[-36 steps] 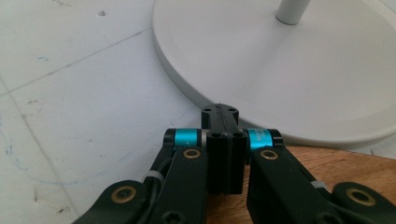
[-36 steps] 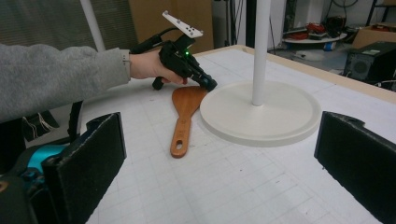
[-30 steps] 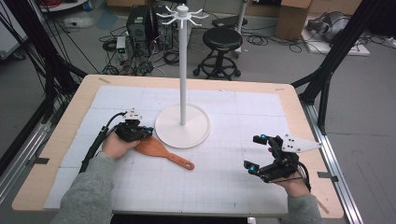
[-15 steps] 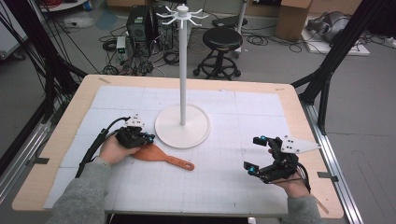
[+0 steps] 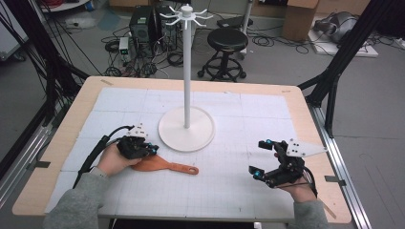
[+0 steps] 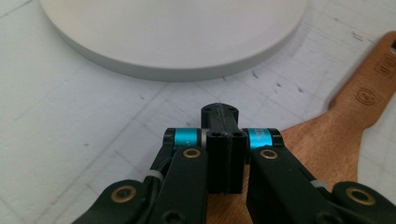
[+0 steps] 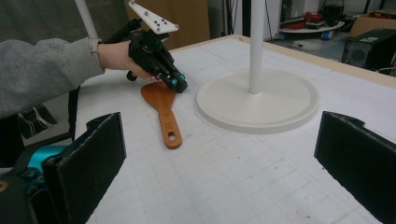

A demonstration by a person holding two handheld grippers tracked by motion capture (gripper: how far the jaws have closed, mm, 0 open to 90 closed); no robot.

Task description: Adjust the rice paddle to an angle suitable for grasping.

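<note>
The wooden spatula lay flat on the bench, just in front of the white stand, its blade toward the person's left and its holed handle end pointing right. Since a second before, the left gripper had slid along the front of the stand's base toward the blade and now sat over the blade's edge nearest the stand, fingers pressed together with nothing between them. That looked like lining up for a pickup; the fingers would first need to part. The right gripper waited well right of the stand, fingers wide apart and empty.
</note>
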